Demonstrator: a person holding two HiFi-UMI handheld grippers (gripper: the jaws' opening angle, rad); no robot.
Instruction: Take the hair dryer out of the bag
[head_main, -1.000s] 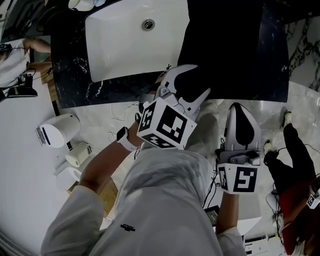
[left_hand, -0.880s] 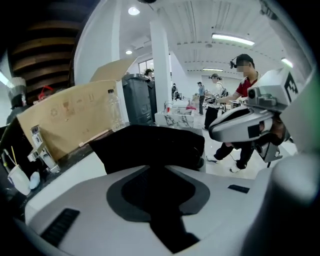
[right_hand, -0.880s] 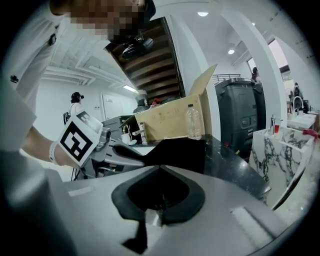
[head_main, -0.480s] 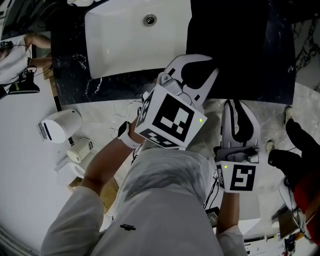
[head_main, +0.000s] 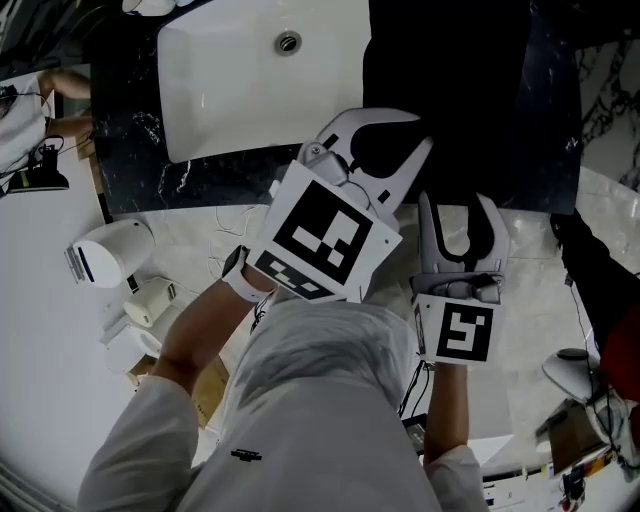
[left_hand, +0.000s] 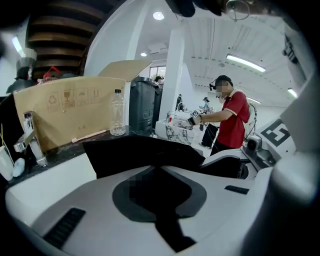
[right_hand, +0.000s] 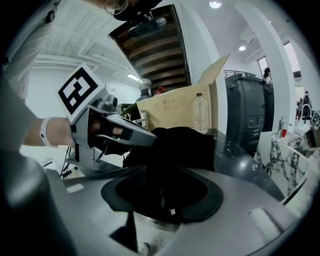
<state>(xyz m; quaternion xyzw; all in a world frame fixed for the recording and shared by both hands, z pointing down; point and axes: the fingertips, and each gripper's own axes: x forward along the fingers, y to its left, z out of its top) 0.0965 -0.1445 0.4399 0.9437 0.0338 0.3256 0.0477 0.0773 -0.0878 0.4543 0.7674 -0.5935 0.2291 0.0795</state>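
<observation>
Black bag (head_main: 450, 70) lies on the tabletop (head_main: 140, 160), pinched by the left gripper's (head_main: 420, 135) just-clenched fingers as the right gripper's (head_main: 460, 205) fingers, just opening, straddle its cloth; thin fabric could slip free, leaving the unseen hair dryer inside.

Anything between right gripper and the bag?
Nothing. Right gripper view: fabric of the bag lies between the jaws of the right gripper, which have just been opening.

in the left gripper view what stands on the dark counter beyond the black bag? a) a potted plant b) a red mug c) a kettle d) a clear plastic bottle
d: a clear plastic bottle stands upright beyond the black bag, just in front of the cardboard box.
</observation>
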